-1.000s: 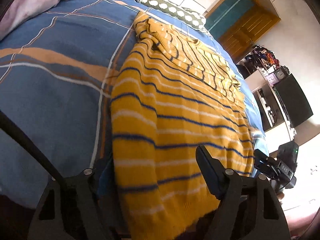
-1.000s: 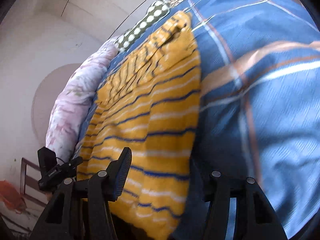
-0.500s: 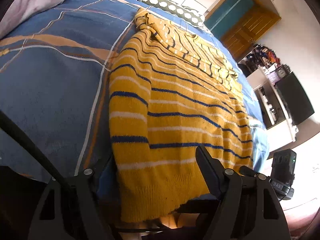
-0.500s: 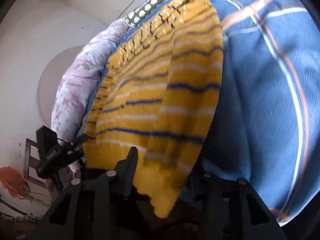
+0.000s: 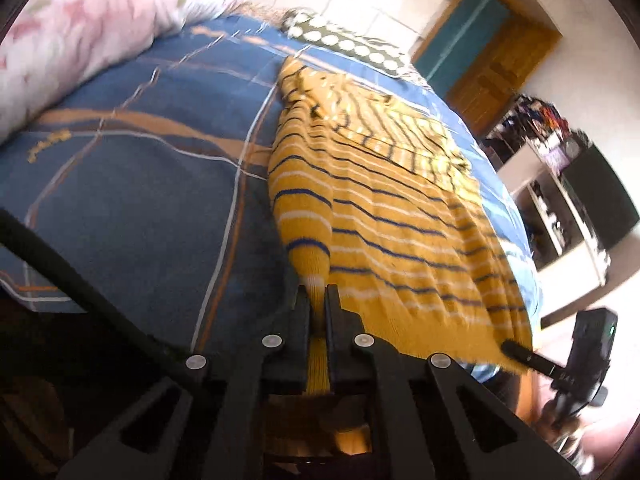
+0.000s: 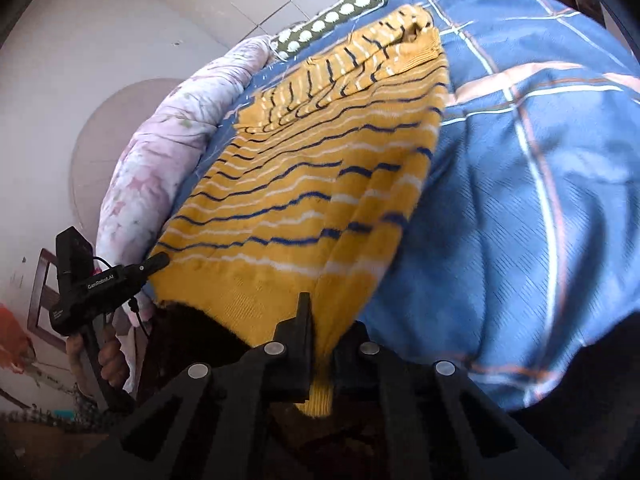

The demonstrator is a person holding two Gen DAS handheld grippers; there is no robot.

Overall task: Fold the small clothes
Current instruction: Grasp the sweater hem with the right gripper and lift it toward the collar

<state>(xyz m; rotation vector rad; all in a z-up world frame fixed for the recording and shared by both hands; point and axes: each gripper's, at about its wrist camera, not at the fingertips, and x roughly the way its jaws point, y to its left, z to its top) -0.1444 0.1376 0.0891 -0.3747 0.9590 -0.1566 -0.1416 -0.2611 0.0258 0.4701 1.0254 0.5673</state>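
Sweater (image 5: 384, 216) long axis runs away from both grippers along bed (image 5: 132, 200). Left gripper (image 5: 318, 308), right gripper (image 6: 320, 320): jaws pinching hem corners, equally near.

Mustard-yellow sweater (image 5: 392, 232) striped in navy and white, on blue bedding.

Spread over a blue bedsheet (image 5: 132, 200) crossed with orange, brown and white lines. At 12 o'clock, an olive pillow (image 5: 344, 42) dotted white; at 10 o'clock, a white quilt (image 5: 80, 28) blotched pink. Pinched between black grippers: left gripper (image 5: 318, 300), right gripper (image 6: 324, 320).
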